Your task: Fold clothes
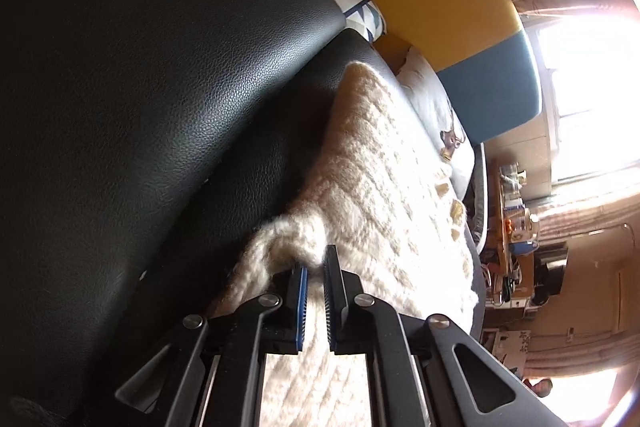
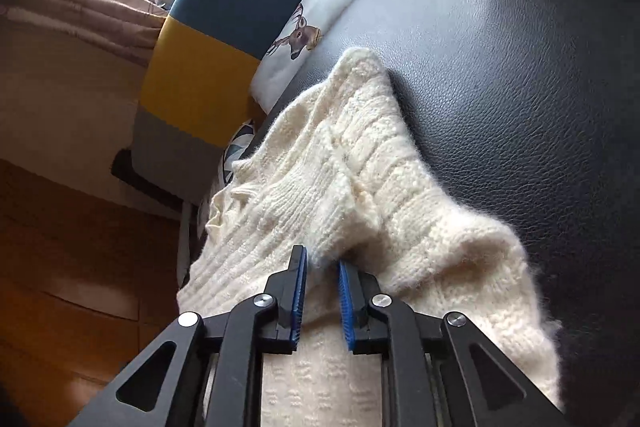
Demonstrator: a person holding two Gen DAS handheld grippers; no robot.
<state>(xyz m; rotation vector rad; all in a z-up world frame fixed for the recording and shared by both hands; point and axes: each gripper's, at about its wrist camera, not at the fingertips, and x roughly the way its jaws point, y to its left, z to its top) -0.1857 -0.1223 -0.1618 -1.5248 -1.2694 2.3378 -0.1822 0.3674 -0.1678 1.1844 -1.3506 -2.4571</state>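
A cream knitted sweater [image 1: 372, 163] lies on a black leather seat [image 1: 160, 67]. My left gripper [image 1: 316, 263] is shut on a bunched fold of the sweater's edge, pinched between its blue pads [image 1: 301, 291]. In the right wrist view the same sweater [image 2: 360, 163] spreads over the black leather [image 2: 520, 67]. My right gripper [image 2: 322, 259] is shut on a raised fold of the knit near its ribbed band, with fabric between the blue pads [image 2: 346, 299].
A white cushion with a deer print [image 2: 296, 35] and a blue, yellow and grey backrest [image 2: 208, 47] lie beyond the sweater. A wooden floor [image 2: 80, 267] is at the left. A cluttered shelf [image 1: 516, 227] and a bright window [image 1: 592, 87] stand at the right.
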